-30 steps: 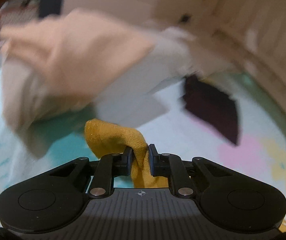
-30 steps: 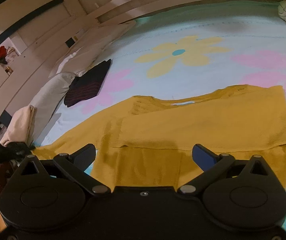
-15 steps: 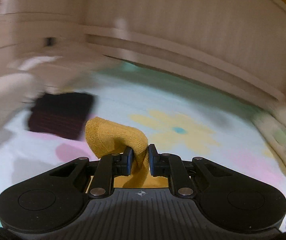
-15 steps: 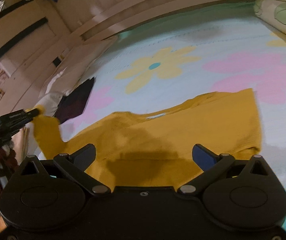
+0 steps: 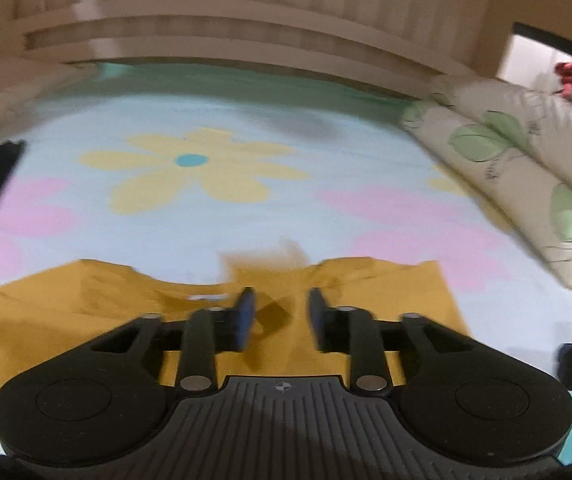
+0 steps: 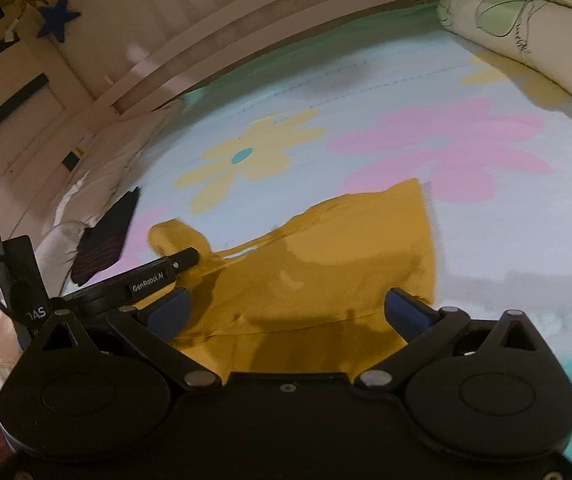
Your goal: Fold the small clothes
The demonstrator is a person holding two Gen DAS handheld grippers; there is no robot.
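Mustard-yellow knit top (image 6: 326, 264), flat on your flower-print bed sheet (image 6: 366, 88), long axis crosswise: released sleeve before just-opened, empty left tongs (image 5: 278, 316), nearer; right tongs (image 6: 286, 312) apart, empty, hovering above hem.

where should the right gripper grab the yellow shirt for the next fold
Probably the right-hand edge of the yellow shirt, coming in from the bare sheet on that side. That edge lies flat and straight, clear of other things. The right gripper is open above the cloth, and the left gripper has just been opening, with the sleeve end loose between its fingers.
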